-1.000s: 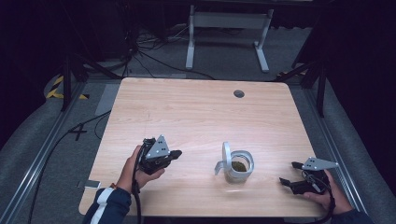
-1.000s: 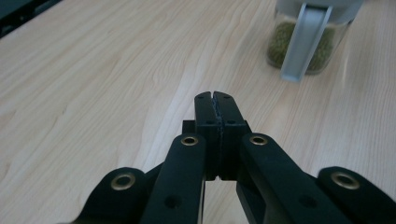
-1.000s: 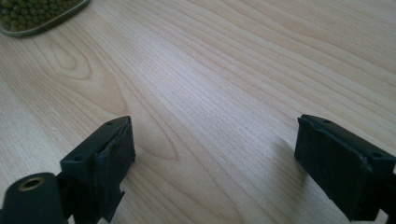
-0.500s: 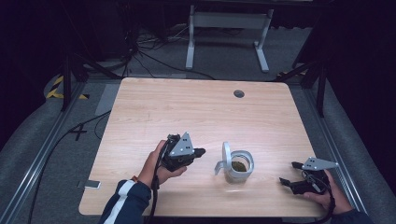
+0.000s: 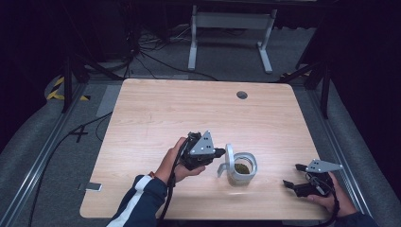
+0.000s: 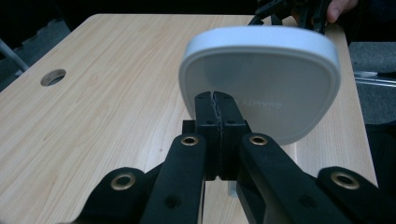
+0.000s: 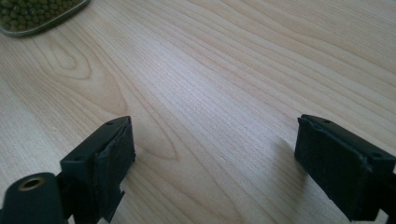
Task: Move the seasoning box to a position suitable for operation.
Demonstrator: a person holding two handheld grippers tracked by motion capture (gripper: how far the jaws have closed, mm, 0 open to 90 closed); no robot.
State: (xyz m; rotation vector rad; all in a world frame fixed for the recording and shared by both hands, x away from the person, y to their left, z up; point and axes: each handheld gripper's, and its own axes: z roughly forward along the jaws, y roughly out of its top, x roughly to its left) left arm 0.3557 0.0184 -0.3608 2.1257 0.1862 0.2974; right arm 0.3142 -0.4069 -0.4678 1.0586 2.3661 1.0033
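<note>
While its white lid stands upright, green beans fill the container.

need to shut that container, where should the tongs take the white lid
By the lid's upper rim, from the left tongs' side: it stands upright, hinged open beside the container, so that free edge is exposed. This is a judgement; those tongs are shut and would need opening.

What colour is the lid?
White; the lid shows best in the left gripper view.

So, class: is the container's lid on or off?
Off. The lid stands on edge beside the open container, whose green contents show.
</note>
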